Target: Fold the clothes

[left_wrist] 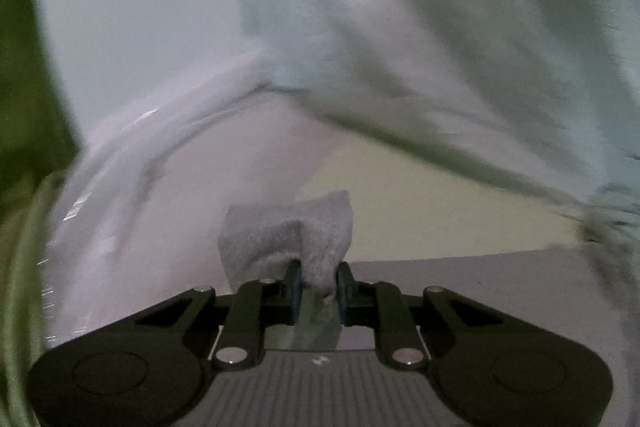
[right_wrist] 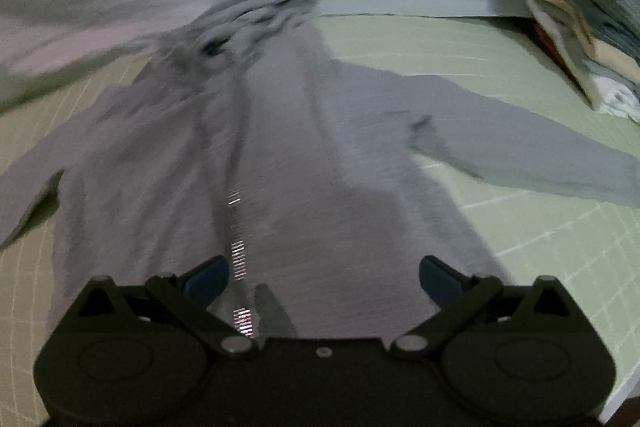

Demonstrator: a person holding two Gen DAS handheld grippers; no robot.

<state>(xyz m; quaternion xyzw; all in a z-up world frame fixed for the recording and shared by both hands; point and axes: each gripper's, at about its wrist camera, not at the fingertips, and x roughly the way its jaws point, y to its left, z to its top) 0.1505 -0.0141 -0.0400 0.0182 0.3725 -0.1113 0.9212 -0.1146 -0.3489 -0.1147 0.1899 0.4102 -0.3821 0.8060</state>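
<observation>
Left wrist: left gripper (left_wrist: 319, 281) clamped on grey hoodie (left_wrist: 288, 231) edge.
Right wrist: right gripper (right_wrist: 324, 277) apart, empty, above hoodie.
Handling: soft, light, floppy; best pinched at hem or sleeve (right_wrist: 520, 143).

Motion-blurred pale cloth (left_wrist: 360, 27); stacked pile (right_wrist: 580, 27) cut off at edge.

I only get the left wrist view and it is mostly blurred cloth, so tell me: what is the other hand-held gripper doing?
Observer: The right hand-held gripper is open, holding nothing, above a grey zip jacket.
Operator: Is the jacket spread out?
Observer: Yes, on a green grid mat, with one sleeve stretched out to the side.
Operator: Anything else nearby?
Observer: A stack of folded clothes at the far right of the mat.
</observation>
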